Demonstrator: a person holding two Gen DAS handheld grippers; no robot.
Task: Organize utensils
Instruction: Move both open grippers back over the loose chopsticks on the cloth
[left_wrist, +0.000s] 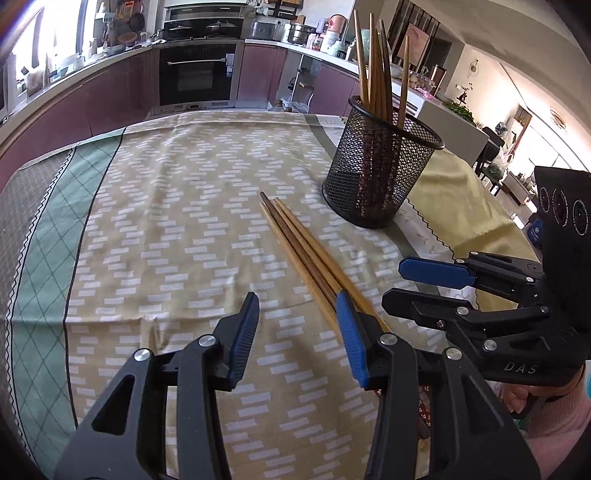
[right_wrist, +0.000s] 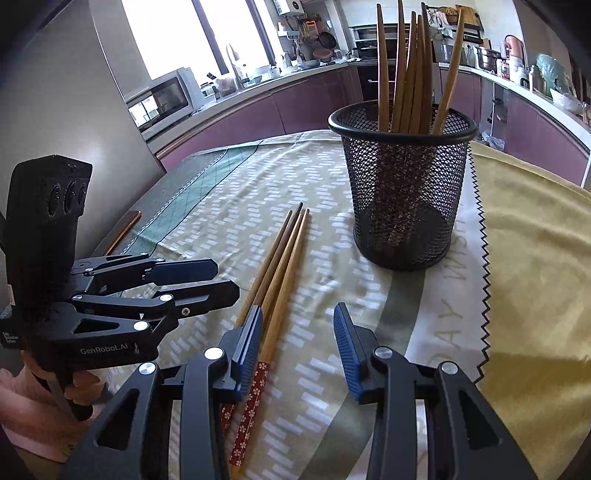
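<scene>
A bundle of wooden chopsticks (left_wrist: 295, 240) lies on the patterned tablecloth, tips pointing toward a black mesh cup (left_wrist: 380, 170) that holds several upright chopsticks. My left gripper (left_wrist: 297, 326) hovers open low over the cloth. Its right finger (left_wrist: 351, 332) overlaps the near ends of the chopsticks, and the gap between the pads shows only cloth. In the right wrist view the same chopsticks (right_wrist: 280, 266) run under my open right gripper (right_wrist: 299, 341), their red flowered handles just beside its left finger (right_wrist: 251, 343). The mesh cup (right_wrist: 402, 184) stands beyond. Neither gripper's pads press on anything.
Each gripper shows in the other's view: the right gripper (left_wrist: 395, 282) at the right, the left gripper (right_wrist: 225, 278) at the left, hands gripping their handles. A yellow cloth (right_wrist: 535, 258) with a zigzag edge covers the table's right side. Kitchen counters (left_wrist: 92, 74) curve behind.
</scene>
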